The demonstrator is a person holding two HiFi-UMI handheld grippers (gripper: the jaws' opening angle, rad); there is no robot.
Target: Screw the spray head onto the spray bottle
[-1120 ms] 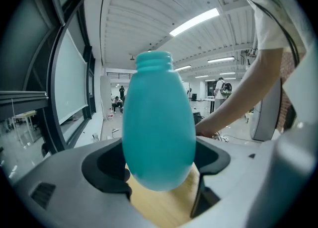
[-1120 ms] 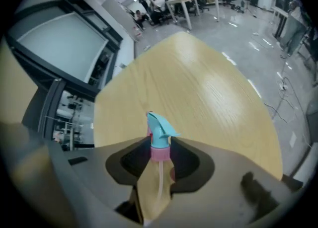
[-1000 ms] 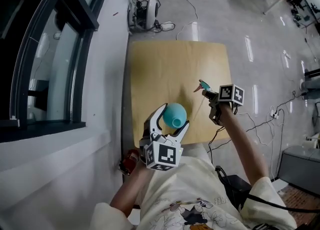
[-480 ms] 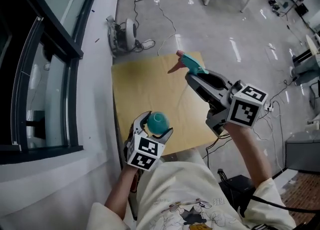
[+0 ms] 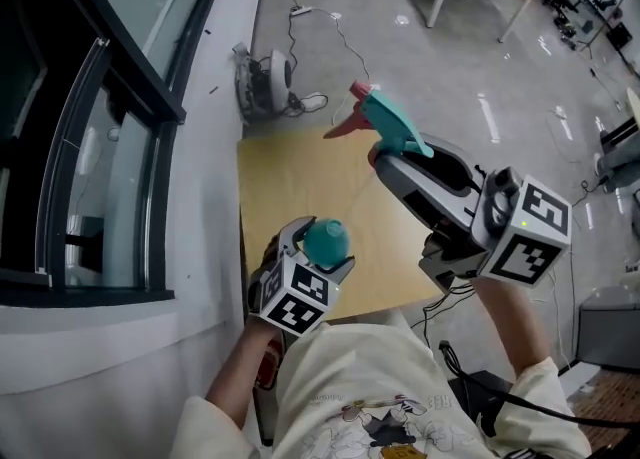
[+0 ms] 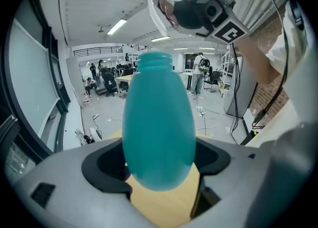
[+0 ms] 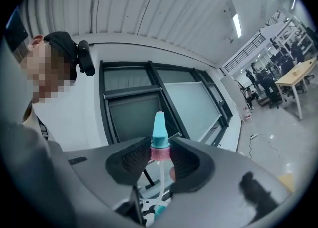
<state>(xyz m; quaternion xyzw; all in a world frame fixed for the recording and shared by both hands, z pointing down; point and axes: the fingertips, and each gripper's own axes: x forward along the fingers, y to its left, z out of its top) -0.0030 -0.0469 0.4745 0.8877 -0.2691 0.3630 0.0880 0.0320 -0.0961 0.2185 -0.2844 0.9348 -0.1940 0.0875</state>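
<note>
Spray bottle [image 6: 158,122], teal and egg-shaped, stands neck-up in the left gripper [image 6: 159,168]. The fingers [image 6: 107,165] are spread wide and press on its lower belly from both sides. It is held in the air above the near edge of the desk [image 5: 300,172].

It looks like light, opaque plastic, and I cannot tell whether it holds liquid. The smooth rounded wall will likely be slippery and may spin under a twist, or dent if squeezed hard. The widest part of the belly, where it is held now, seems the safest grasp.

Above the bottle's open threaded neck, and apart from it, hangs the spray head [image 5: 388,125], carried by the right gripper [image 7: 160,155]. Its fingers [image 7: 130,160] pinch the pink collar [image 7: 160,153] just under the teal body. That collar is probably stiff and the right place to turn from.

The thin pale dip tube [image 6: 155,16] slants down toward the neck, not yet inside. It looks bendy and will need guiding in first.
</note>
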